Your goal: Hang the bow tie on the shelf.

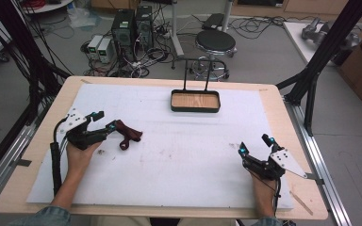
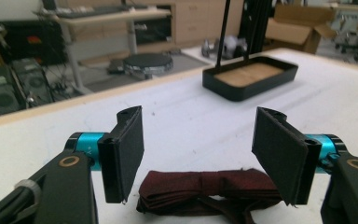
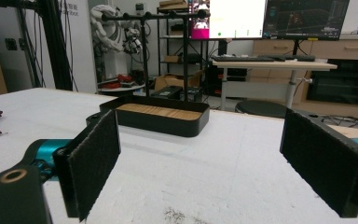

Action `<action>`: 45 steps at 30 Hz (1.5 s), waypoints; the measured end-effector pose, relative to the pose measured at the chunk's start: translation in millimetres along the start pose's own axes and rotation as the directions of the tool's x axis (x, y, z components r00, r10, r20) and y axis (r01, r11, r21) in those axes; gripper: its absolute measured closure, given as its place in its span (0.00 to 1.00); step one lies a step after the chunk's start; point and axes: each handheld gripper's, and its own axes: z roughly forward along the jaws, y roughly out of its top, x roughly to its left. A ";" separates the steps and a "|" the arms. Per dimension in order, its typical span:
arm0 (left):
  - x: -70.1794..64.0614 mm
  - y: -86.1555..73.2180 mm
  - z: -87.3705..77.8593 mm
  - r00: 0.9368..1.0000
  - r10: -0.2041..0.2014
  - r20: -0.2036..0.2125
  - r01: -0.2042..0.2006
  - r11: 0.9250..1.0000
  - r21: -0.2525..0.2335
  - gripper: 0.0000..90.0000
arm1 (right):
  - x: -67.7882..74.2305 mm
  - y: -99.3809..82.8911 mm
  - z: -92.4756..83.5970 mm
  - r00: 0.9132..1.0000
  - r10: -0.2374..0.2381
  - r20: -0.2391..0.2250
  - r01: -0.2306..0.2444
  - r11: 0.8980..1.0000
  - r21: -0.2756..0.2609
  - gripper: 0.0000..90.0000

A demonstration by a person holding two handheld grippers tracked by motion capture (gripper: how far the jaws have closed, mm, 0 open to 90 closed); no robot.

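maroon cloth (image 2: 209, 184) lies between left gripper's (image 2: 200, 154) parted jaws.

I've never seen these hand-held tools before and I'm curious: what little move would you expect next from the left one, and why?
Probably a short push forward and down, then closing. The left tool is open, its pads standing apart with the folded dark red cloth lying on the white mat just ahead, between them but not yet gripped. The right tool is open, well away from the cloth.

Maroon cloth (image 2: 208, 185) — seemingly plain — black tray (image 2: 251, 77)
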 end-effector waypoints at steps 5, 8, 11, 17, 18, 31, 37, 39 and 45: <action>12.9 -5.5 14.4 0.999 -0.031 0.016 0.029 0.994 0.107 0.39 | 0.0 -0.1 -0.1 1.000 0.005 -0.002 -0.005 1.000 0.002 0.13; 20.3 -5.6 20.0 0.998 -0.034 0.048 0.026 0.987 0.158 0.40 | 0.1 -0.1 0.0 1.000 0.004 -0.002 -0.004 1.000 0.002 0.13; 23.6 -6.6 23.1 0.998 -0.008 0.059 -0.002 0.986 0.165 0.40 | -0.2 -0.1 0.0 1.000 0.005 -0.002 -0.005 1.000 0.001 0.13; 30.1 -10.6 32.0 0.996 0.034 0.080 -0.051 0.975 0.217 0.42 | -0.2 -0.2 0.1 1.000 0.005 -0.005 -0.005 1.000 0.003 0.13; 31.1 -11.3 33.8 0.995 0.038 0.093 -0.058 0.971 0.232 0.42 | -0.2 -0.2 0.2 1.000 0.004 -0.005 -0.004 1.000 0.004 0.13; 24.9 -15.2 43.5 0.979 0.171 0.115 -0.199 0.925 0.323 0.51 | -0.3 -0.2 0.1 1.000 0.008 -0.008 -0.008 1.000 0.006 0.13; 20.4 -16.1 44.7 0.968 0.213 0.131 -0.246 0.907 0.342 0.67 | -0.2 -0.2 0.0 1.000 0.009 -0.006 -0.009 1.000 0.008 0.13; 19.1 -16.4 44.9 0.964 0.224 0.144 -0.261 0.902 0.344 0.74 | -0.2 -0.2 -0.1 1.000 0.010 -0.005 -0.010 1.000 0.009 0.13; 15.9 -16.3 45.1 0.954 0.235 0.188 -0.288 0.896 0.338 0.94 | -0.2 -0.2 -0.1 1.000 0.009 -0.004 -0.009 1.000 0.009 0.13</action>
